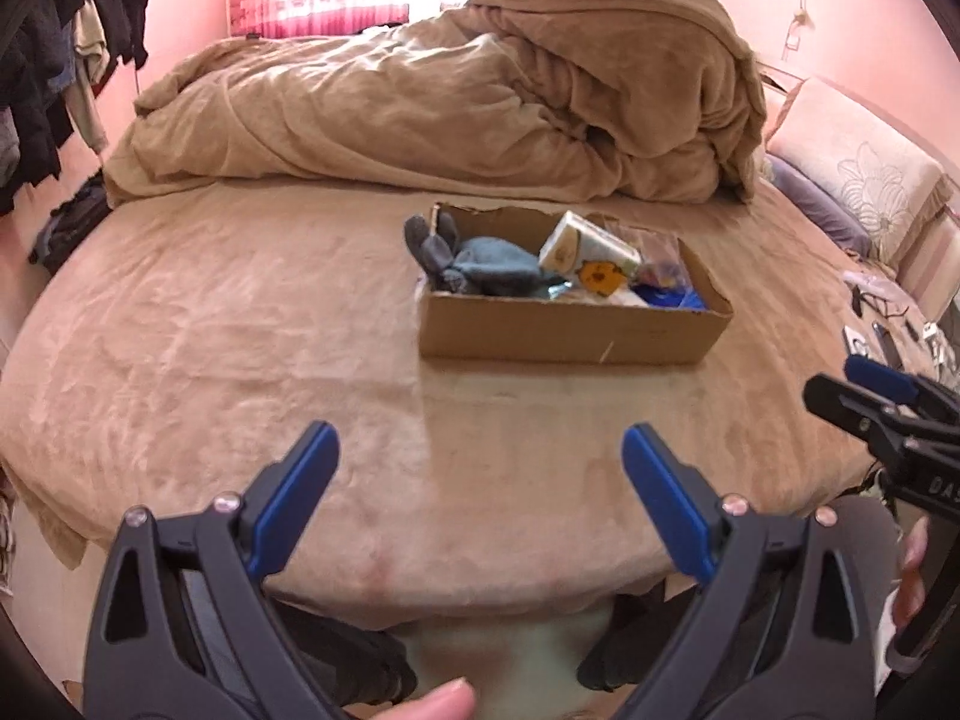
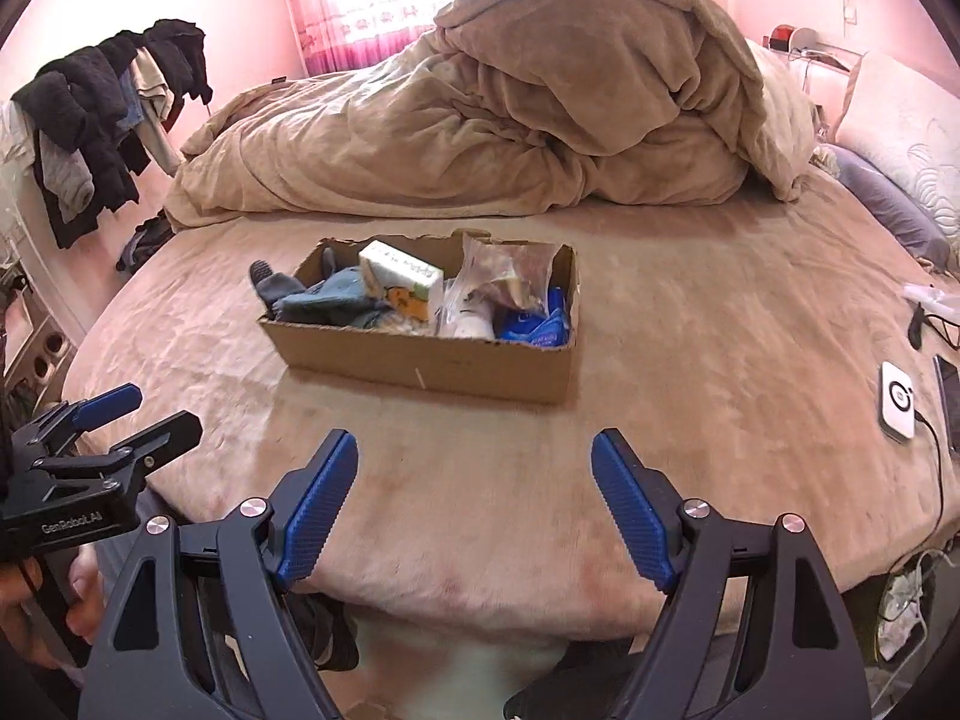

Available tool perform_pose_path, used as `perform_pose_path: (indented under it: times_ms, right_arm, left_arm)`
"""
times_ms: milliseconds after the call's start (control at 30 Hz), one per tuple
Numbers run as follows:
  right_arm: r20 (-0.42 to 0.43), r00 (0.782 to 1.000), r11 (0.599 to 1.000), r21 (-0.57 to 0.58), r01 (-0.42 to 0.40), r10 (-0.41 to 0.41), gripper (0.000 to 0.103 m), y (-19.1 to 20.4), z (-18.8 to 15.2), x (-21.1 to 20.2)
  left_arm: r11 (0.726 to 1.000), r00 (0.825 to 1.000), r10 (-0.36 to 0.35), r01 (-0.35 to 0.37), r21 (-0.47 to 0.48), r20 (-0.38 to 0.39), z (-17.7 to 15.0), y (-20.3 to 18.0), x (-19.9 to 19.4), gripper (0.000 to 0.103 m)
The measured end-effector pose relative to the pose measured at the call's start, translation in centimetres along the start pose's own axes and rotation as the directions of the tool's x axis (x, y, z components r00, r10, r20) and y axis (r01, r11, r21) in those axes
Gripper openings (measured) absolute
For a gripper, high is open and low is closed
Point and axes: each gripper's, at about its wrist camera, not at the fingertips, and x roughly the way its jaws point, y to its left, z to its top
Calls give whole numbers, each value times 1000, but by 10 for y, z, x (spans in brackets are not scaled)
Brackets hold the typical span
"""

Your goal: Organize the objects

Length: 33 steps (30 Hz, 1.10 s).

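the cardboard box point(image 1: 570, 330) sits on the bed point(image 1: 240, 360), out in the middle of the tan cover, with its long axis running roughly across both views, a little skewed so the right end angles away in the right wrist view. it already holds a heap of things: grey-blue socks point(image 1: 474, 264) at the left end, one toe hanging over the left rim, a white and green packet point(image 1: 585, 246) leaning up in the middle, a clear bag point(image 2: 504, 276) further right, and something blue point(image 2: 537, 324) in the right corner. nothing loose that plainly belongs to the task shows on the cover near the box.

the box lies straight ahead of both tongs and well apart from them, across a stretch of bare cover. from the left tongs point(image 1: 480, 456) it stands slightly right of centre; from the right tongs point(image 2: 474, 462) it stands slightly left of centre. so it lies about between the two, and neither hand looks clearly nearer.

both tongs are spread wide apart and hold nothing, hanging near the bed's near edge. any reach would probably go forward over the long near wall.

beyond the box a rumpled duvet point(image 1: 480, 102) is piled up. to the right, a small white device point(image 2: 898, 408) with a cable lies on the cover, well apart from the box.
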Motion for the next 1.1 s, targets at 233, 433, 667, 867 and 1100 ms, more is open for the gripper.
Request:
perform_pose_path:
  times_ms: [233,433,667,867,1100]
  right_arm:
    - [-9,1000,1000,-12,3,-3,83,11,-17,-10]
    - [-16,1000,1000,-6,6,-6,83,12,-22,-7]
    - [-21,1000,1000,0,6,-6,83,12,-24,-3]
    - [-22,1000,1000,3,7,-7,83,11,-25,0]
    - [-16,1000,1000,-1,13,-13,83,11,-24,1]
  left_arm:
    - [1000,1000,7,-8,-10,-11,-16,4,-7,97]
    - [1000,1000,18,-18,-8,-7,-19,5,-8,97]
    - [1000,1000,30,-30,-1,-6,-19,4,-6,97]
    - [999,999,48,-48,7,6,-18,2,-6,97]
    - [998,999,52,-52,17,3,-18,0,-4,97]
